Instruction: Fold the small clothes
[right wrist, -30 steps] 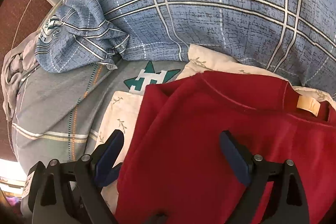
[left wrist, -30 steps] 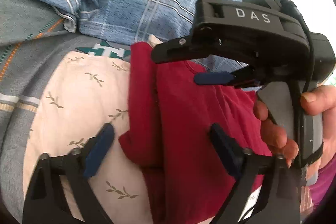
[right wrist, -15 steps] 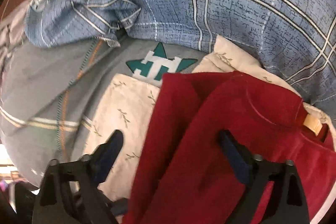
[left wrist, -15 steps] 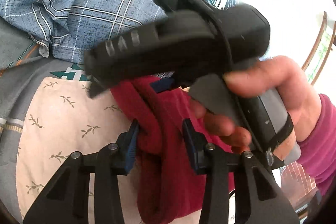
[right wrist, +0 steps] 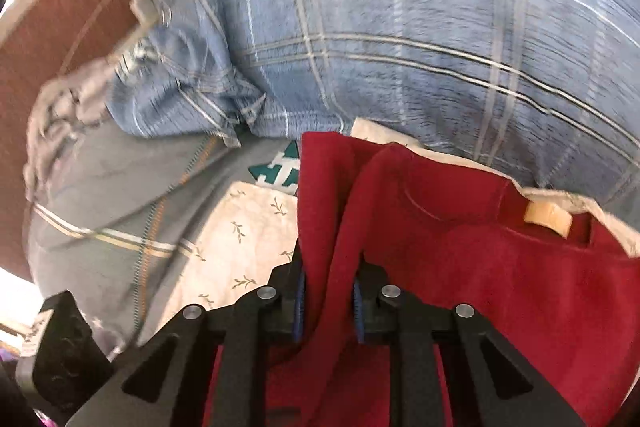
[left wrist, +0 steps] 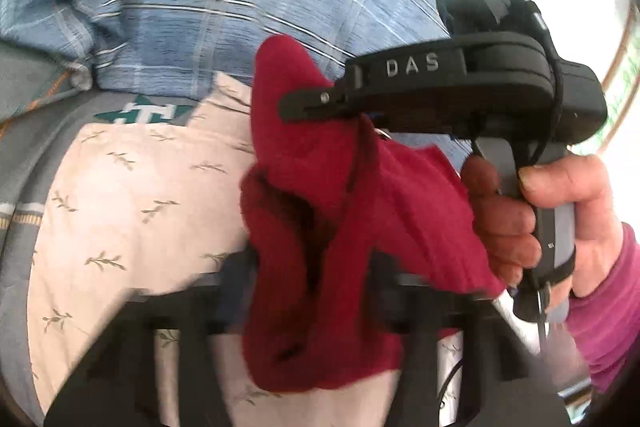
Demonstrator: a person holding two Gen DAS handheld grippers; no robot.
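Observation:
A small dark red garment lies bunched on a white leaf-print cloth. My left gripper is shut on a lifted fold of the garment; the view is blurred. My right gripper shows in the left wrist view as a black body marked DAS, clamped on the garment's upper edge. In the right wrist view the right gripper is shut on a vertical fold of the red garment, whose neck label faces up at the right.
A blue plaid blanket is heaped behind the garment. Grey striped bedding with a green star logo lies to the left. A white charger and cable rest on the brown surface at far left.
Both grippers have closed on the red garment's left edge and lifted it into a raised fold. The right gripper was open half a second ago.

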